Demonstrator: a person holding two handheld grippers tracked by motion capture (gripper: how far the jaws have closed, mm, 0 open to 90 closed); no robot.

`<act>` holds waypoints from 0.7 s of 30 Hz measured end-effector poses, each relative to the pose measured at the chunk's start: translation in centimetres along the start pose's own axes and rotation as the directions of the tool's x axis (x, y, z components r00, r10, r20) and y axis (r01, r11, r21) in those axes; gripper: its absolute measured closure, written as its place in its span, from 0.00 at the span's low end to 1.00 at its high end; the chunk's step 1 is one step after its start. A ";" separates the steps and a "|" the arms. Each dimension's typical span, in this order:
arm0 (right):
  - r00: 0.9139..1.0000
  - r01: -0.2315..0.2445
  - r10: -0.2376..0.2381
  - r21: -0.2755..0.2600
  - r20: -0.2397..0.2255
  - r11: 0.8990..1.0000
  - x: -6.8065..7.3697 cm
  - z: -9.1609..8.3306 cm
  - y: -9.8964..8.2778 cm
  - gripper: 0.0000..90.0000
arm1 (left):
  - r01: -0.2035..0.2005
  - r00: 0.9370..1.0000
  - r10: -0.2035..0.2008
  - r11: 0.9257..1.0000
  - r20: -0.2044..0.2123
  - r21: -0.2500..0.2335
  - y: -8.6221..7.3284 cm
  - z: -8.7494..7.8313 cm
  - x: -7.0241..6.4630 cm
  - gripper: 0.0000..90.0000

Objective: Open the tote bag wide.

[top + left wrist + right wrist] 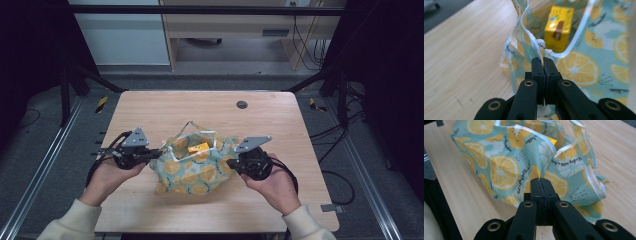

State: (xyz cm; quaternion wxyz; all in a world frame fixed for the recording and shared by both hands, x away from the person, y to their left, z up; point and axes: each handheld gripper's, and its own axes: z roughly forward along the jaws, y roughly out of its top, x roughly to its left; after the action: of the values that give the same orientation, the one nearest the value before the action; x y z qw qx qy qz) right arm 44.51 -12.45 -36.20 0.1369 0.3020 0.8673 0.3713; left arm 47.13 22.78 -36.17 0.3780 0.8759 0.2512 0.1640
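While I look down from the high view, my left tongs [156, 154] and right tongs [231, 162] clamp opposite edges of the lemon-print bag [192, 172], which sits between them on the surface [150, 107]. Along my left tongs [543, 62], the bag's rim [534, 45] is pinched, a yellow carton [558, 27] just beyond. Along my right tongs [541, 182], bag fabric [504, 167] is pinched.

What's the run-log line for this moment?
left gripper: shut on bag rim | right gripper: shut on bag side | yellow carton: inside bag | bag: on table
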 end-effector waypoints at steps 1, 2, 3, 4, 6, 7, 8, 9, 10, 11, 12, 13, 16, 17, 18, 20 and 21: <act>1.000 0.008 -0.008 0.004 0.010 1.000 0.1 -0.2 -0.2 1.00 | -0.006 1.000 0.006 1.000 0.004 -0.013 0.1 -0.4 -0.4 0.99; 1.000 0.008 -0.008 0.004 0.010 1.000 0.1 -0.2 -0.2 1.00 | -0.006 1.000 0.006 1.000 0.004 -0.013 0.1 -0.4 -0.4 0.99; 1.000 0.015 -0.015 0.006 0.022 1.000 0.2 -0.5 -0.6 1.00 | -0.017 1.000 0.017 0.999 0.016 -0.030 0.1 -0.9 -1.1 0.99; 1.000 0.015 -0.015 0.006 0.022 1.000 0.2 -0.5 -0.6 1.00 | -0.017 1.000 0.017 0.999 0.016 -0.030 0.1 -0.9 -1.1 0.99; 1.000 0.012 -0.012 0.009 0.026 1.000 0.2 -0.7 -1.0 1.00 | -0.027 0.999 0.028 0.999 0.032 -0.036 0.1 -1.2 -1.7 0.99; 1.000 0.006 -0.006 0.013 0.029 1.000 0.2 -0.7 -1.5 1.00 | -0.037 0.998 0.039 0.998 0.052 -0.042 0.0 -1.5 -2.2 0.99; 1.000 0.005 -0.005 0.013 0.028 1.000 0.2 -0.7 -1.7 1.00 | -0.037 0.998 0.039 0.998 0.052 -0.042 0.0 -1.5 -2.2 0.99; 0.999 0.001 -0.002 0.017 0.032 1.000 0.2 -0.7 -1.8 1.00 | -0.045 0.996 0.049 0.998 0.070 -0.050 -0.1 -1.7 -2.8 0.99; 1.000 -0.004 0.004 0.013 0.027 1.000 0.1 -0.7 -2.1 1.00 | -0.045 0.996 0.049 0.998 0.070 -0.050 -0.1 -1.7 -2.8 0.99; 1.000 -0.005 0.005 0.019 0.026 1.000 0.1 -0.6 -2.3 1.00 | -0.054 0.995 0.059 0.997 0.083 -0.059 -0.2 -1.8 -3.4 0.99; 1.000 -0.011 0.010 0.017 0.024 1.000 0.1 -0.5 -2.5 1.00 | -0.061 0.993 0.066 0.996 0.096 -0.060 -0.2 -1.9 -3.7 0.99; 1.000 -0.016 0.015 0.021 0.025 1.000 0.2 -0.5 -2.7 1.00 | -0.065 0.992 0.071 0.996 0.102 -0.062 -0.3 -1.8 -4.0 0.99; 1.000 -0.022 0.021 0.026 0.021 0.999 0.2 -0.2 -3.1 1.00 | -0.071 0.990 0.078 0.996 0.117 -0.062 -0.6 -1.7 -4.5 0.99; 1.000 -0.023 0.023 0.033 0.017 0.999 0.2 0.0 -3.5 1.00 | -0.084 0.988 0.090 0.995 0.129 -0.053 -1.0 -1.5 -4.9 0.99; 1.000 -0.024 0.023 0.040 0.017 0.999 0.2 0.1 -3.7 1.00 | -0.084 0.988 0.090 0.995 0.129 -0.053 -1.0 -1.5 -4.9 0.99; 1.000 -0.026 0.026 0.044 0.018 0.999 0.2 0.3 -3.9 1.00 | -0.089 0.985 0.095 0.995 0.144 -0.046 -1.3 -1.3 -5.3 0.99; 0.999 -0.036 0.035 0.053 0.017 0.998 0.2 0.6 -4.2 1.00 | -0.096 0.982 0.100 0.995 0.159 -0.035 -1.8 -1.0 -5.5 0.99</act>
State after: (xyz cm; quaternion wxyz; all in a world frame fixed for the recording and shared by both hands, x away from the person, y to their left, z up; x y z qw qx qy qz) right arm 42.83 -14.26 -39.68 0.1292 0.3240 0.8703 0.3478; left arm 41.57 21.28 -37.39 0.4002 0.8923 0.1743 0.1148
